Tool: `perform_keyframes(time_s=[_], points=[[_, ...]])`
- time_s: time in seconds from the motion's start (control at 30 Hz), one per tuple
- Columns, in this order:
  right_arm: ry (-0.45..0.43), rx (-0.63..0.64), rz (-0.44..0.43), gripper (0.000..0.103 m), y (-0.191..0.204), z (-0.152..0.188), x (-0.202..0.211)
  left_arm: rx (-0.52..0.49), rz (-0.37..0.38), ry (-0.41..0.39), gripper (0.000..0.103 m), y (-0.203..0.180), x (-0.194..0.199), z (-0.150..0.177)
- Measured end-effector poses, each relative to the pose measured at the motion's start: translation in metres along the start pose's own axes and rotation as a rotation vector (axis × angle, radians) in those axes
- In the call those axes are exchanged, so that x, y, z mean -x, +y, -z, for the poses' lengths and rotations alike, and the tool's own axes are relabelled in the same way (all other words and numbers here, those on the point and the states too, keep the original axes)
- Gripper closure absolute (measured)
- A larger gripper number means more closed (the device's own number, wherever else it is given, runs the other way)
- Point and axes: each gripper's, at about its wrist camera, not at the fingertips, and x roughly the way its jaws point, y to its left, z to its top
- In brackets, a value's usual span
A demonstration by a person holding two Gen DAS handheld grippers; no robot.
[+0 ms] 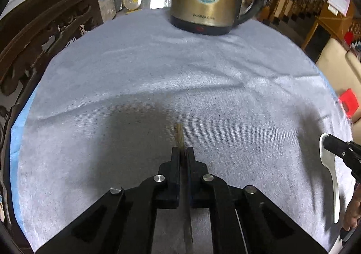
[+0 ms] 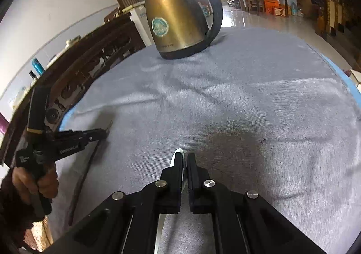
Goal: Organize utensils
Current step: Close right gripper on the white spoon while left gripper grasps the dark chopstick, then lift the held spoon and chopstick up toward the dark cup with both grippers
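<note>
Two tools: you are holding one utensil in each, both lifted over the grey cloth-covered table (image 1: 203, 78).
Left tool (image 1: 183, 150): you are clamping a thin brown wooden chopstick (image 1: 179, 134) between nearly closed fingers; its blunt tip is poking out ahead and the rest is running back under the tool.
Right tool (image 2: 184, 157): you are pinching a white ceramic spoon (image 2: 177, 158) on its edge, the jaws narrow, the handle trailing down and back beneath the tool.
Kettle: the brass-coloured electric kettle with a black handle (image 2: 178, 26) is standing at the far side of the table, well apart from both tools.
Doing it well: you are probably carrying both pieces toward a shared spot, so keep each grip firm, bring both low to the cloth before loosening, and lay them side by side, ends level.
Risk: the spoon is gripped on a slick edge and may pivot if you tilt it.
Hard to see: the spoon bowl is mostly hidden behind your right fingers; the chopstick's rear end is cut off; whether it is one stick or a pair, you cannot tell.
Destination: no holder or tray is showing in either view.
</note>
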Motion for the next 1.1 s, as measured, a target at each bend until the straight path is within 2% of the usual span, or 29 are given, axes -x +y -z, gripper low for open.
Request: perform_keyframes(time_s=[0.17,0.37,0.6,0.83,0.97,1.1], points=[[-0.059,-0.033,-0.010,0.098,0.002,0.008,0.025,0.047,0.013,-0.083,0.098,0.006,0.039,0.010],[-0.164,-0.086,-0.034,0.098,0.007,0.022,0.069,0.098,0.016,-0.237,0.098,0.013,0.107,0.025],[-0.305,-0.106,0.007,0.098,0.022,0.049,0.128,0.182,0.011,-0.387,0.098,0.023,0.185,0.060],[-0.488,-0.067,0.053,0.098,0.051,0.083,0.198,0.235,0.017,-0.492,0.098,0.020,0.238,0.100],[-0.578,-0.044,0.036,0.098,0.071,0.097,0.226,0.241,0.047,-0.542,0.098,0.016,0.268,0.120],[-0.678,0.006,0.055,0.098,0.104,0.108,0.241,0.223,0.058,-0.573,0.098,0.010,0.288,0.131]])
